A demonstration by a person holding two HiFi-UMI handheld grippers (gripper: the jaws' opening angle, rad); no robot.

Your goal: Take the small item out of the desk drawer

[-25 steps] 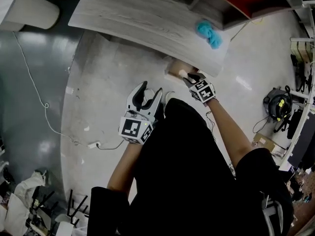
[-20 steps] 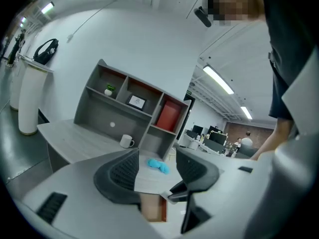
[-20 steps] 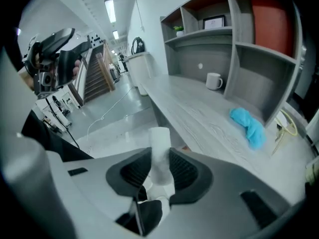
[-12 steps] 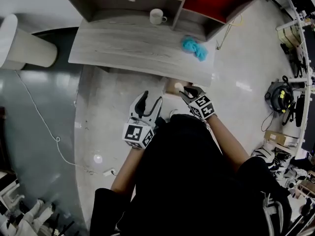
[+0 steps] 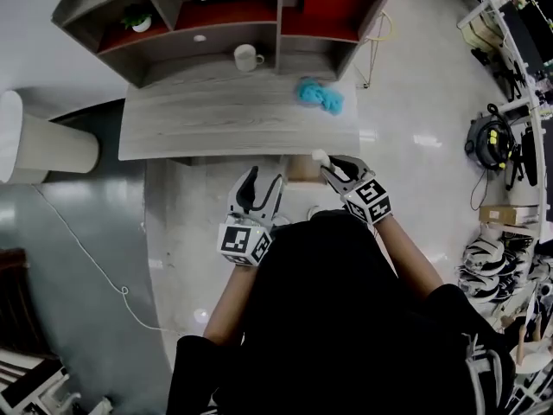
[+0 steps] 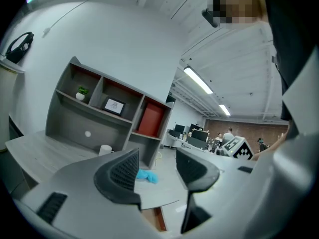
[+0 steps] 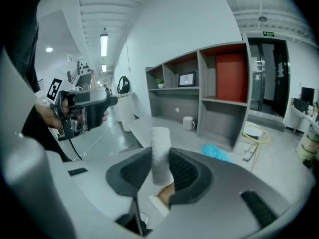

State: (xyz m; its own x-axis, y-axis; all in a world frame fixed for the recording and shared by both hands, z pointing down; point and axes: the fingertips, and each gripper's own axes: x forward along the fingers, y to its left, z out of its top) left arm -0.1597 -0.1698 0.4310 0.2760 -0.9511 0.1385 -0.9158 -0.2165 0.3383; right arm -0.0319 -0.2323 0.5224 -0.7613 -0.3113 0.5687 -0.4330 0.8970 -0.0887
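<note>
A small white cylinder (image 7: 160,153) stands upright between the pads of my right gripper (image 7: 160,172), which is shut on it. In the head view the cylinder (image 5: 319,156) is held by the right gripper (image 5: 329,166) just above the open wooden drawer (image 5: 302,170), under the desk's (image 5: 216,124) front right edge. My left gripper (image 5: 262,185) hovers to the left of the drawer, in front of the desk. Its jaws stand open with nothing between them (image 6: 157,169). The drawer's inside is mostly hidden.
On the desk lie a blue cloth (image 5: 318,95) and a white mug (image 5: 247,57), in front of a grey and red shelf unit (image 5: 259,7). A pale round bin (image 5: 39,145) stands left of the desk. A white cable (image 5: 95,262) runs over the floor.
The head view has swung up, so the shelf unit now shows. Both grippers hold about the same place before the desk. The right one keeps the white cylinder over the drawer.
</note>
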